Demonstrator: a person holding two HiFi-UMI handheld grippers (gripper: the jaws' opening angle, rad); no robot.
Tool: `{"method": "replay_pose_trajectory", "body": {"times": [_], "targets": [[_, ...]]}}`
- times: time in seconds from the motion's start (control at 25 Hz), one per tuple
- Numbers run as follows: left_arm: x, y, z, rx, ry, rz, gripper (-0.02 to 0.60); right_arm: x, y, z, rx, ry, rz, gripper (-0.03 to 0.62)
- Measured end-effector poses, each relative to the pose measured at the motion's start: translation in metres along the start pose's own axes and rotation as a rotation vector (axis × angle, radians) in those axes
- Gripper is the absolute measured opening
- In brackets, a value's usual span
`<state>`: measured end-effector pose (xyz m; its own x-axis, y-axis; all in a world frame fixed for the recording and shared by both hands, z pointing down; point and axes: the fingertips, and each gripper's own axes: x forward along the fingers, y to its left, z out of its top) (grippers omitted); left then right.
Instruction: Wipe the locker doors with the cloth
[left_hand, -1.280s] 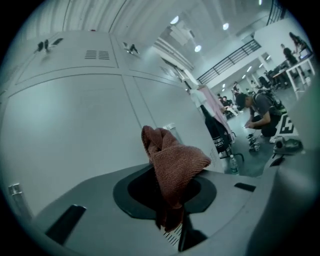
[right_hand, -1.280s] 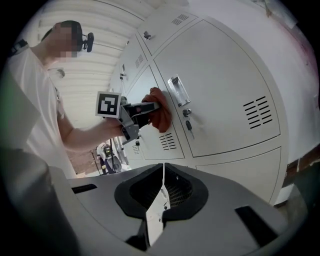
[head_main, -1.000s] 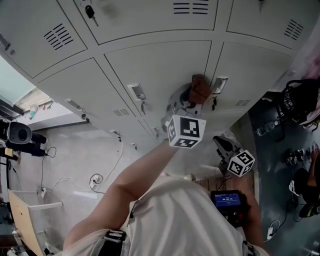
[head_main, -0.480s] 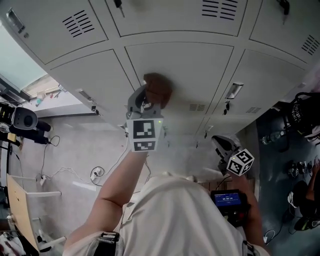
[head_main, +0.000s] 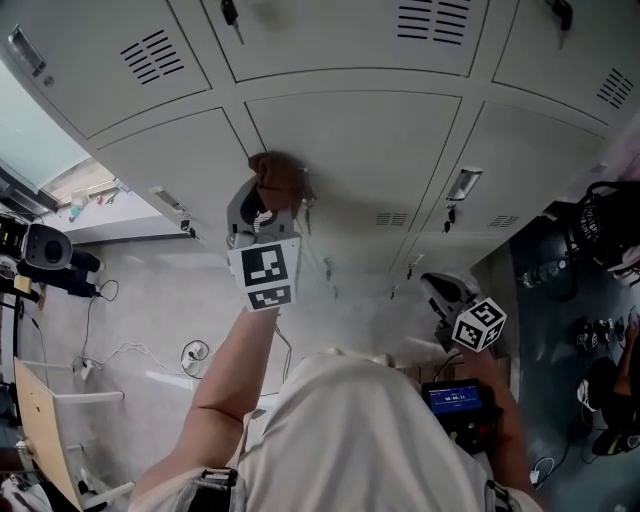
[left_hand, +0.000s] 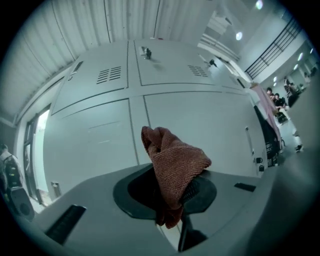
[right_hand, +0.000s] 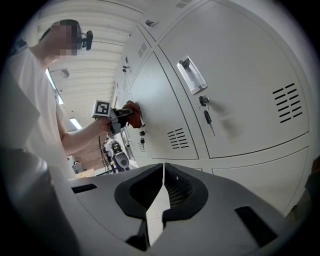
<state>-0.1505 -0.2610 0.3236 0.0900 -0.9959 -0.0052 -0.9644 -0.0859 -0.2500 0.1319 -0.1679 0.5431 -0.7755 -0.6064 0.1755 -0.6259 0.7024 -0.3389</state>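
A brown cloth is pinched in my left gripper and pressed against a pale grey locker door, near the seam at that door's left edge. In the left gripper view the cloth bunches up out of the shut jaws of the left gripper, with the locker door just behind it. My right gripper hangs low by the person's waist, away from the doors. Its jaws are shut with nothing between them. The right gripper view shows the left gripper and cloth at a distance.
A wall of grey lockers fills the upper head view, with vents, keys and handles. A camera on a stand and cables lie at left. A dark bag sits at right.
My left gripper has swept the cloth leftward across the locker door, from the door's right side by the handle to its left edge. The right gripper has stayed low and still.
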Motion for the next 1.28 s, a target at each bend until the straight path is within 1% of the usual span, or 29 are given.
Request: {"method": "replay_pose_trajectory", "body": {"times": [0.12, 0.16, 0.24, 0.36, 0.48, 0.64, 0.72, 0.76, 0.8, 0.88, 0.96, 1.08, 1.12, 1.28], "targets": [[0.004, -0.029, 0.012, 0.005, -0.033, -0.038, 0.08, -0.005, -0.001, 0.0, 0.004, -0.006, -0.014, 0.02], [0.006, -0.04, 0.016, 0.005, -0.043, -0.062, 0.08, -0.007, -0.002, -0.001, 0.006, -0.007, -0.018, 0.02], [0.011, -0.071, 0.027, 0.017, -0.07, -0.141, 0.08, -0.011, -0.003, -0.004, 0.01, -0.007, -0.027, 0.02], [0.02, -0.127, 0.044, 0.083, -0.118, -0.254, 0.08, -0.017, -0.005, -0.006, 0.014, -0.013, -0.045, 0.02], [0.027, -0.178, 0.054, 0.174, -0.129, -0.343, 0.08, -0.025, -0.006, -0.005, 0.017, -0.029, -0.062, 0.02], [0.032, -0.233, 0.058, 0.226, -0.121, -0.46, 0.08, -0.041, -0.011, -0.007, 0.025, -0.037, -0.094, 0.02], [0.034, -0.253, 0.067, 0.248, -0.135, -0.501, 0.08, -0.048, -0.014, -0.009, 0.029, -0.037, -0.108, 0.02], [0.035, -0.259, 0.076, 0.246, -0.151, -0.505, 0.08, -0.051, -0.015, -0.009, 0.032, -0.038, -0.115, 0.02], [0.035, -0.26, 0.087, 0.228, -0.169, -0.502, 0.08, -0.053, -0.016, -0.009, 0.034, -0.04, -0.12, 0.02], [0.036, -0.251, 0.106, 0.156, -0.196, -0.481, 0.08, -0.056, -0.018, -0.007, 0.037, -0.047, -0.13, 0.02], [0.035, -0.229, 0.112, 0.069, -0.201, -0.444, 0.08, -0.056, -0.019, -0.006, 0.038, -0.054, -0.135, 0.02], [0.032, -0.186, 0.1, -0.058, -0.159, -0.404, 0.08, -0.052, -0.019, -0.006, 0.039, -0.05, -0.126, 0.02], [0.03, -0.17, 0.095, -0.082, -0.144, -0.383, 0.08, -0.049, -0.019, -0.007, 0.04, -0.045, -0.12, 0.02], [0.02, -0.106, 0.066, -0.089, -0.103, -0.255, 0.08, -0.03, -0.011, -0.01, 0.036, -0.022, -0.079, 0.02]]}}
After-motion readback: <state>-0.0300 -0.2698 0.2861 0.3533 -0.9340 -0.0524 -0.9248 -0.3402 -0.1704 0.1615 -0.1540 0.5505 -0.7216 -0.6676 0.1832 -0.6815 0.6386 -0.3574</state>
